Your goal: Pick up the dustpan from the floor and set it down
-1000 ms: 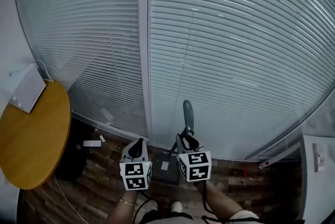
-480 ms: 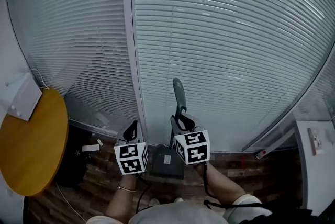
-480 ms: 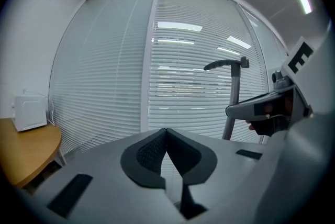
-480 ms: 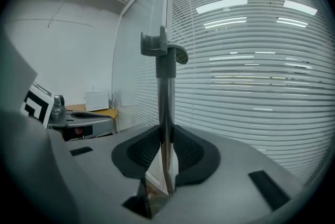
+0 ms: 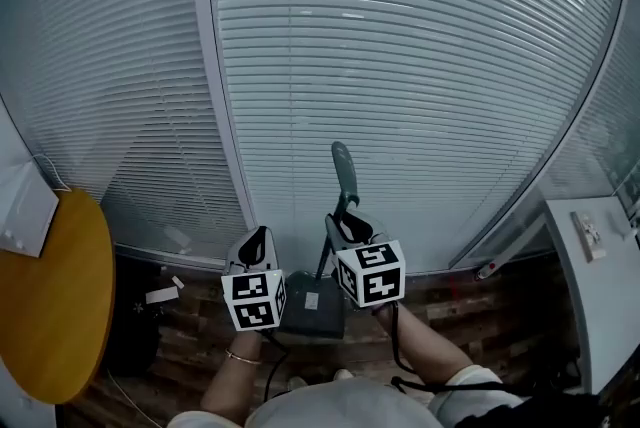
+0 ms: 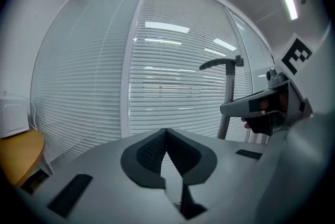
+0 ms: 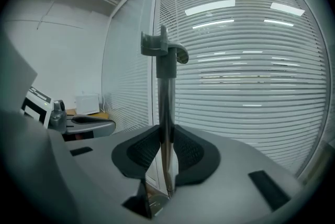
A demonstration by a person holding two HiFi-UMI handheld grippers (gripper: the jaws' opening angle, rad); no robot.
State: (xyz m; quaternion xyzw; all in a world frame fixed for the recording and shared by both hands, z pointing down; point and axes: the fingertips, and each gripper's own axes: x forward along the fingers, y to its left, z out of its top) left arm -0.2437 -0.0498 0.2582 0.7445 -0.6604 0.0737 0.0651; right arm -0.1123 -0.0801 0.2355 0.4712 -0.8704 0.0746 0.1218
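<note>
The dustpan has a dark grey pan [image 5: 312, 304] low over the wooden floor and a long upright handle [image 5: 343, 171]. My right gripper [image 5: 347, 221] is shut on that handle partway up. In the right gripper view the pole [image 7: 166, 108] stands pinched between the dark pads, and its hooked grip [image 7: 162, 45] rises above them. My left gripper [image 5: 256, 246] hangs just left of the dustpan. It is shut with nothing in it, and its pads [image 6: 152, 149] meet at the tip. The handle [image 6: 228, 92] and the right gripper [image 6: 261, 108] show at the right of the left gripper view.
A glass wall with white blinds [image 5: 400, 66] stands close ahead. A round wooden table [image 5: 45, 306] with a white box [image 5: 20, 211] is at the left, with paper scraps [image 5: 160, 295] on the floor beside it. A white cabinet [image 5: 595, 266] stands at the right.
Both grippers have risen, and the dustpan has come up with the right one. The head view has swung, so the table now sits further left.
</note>
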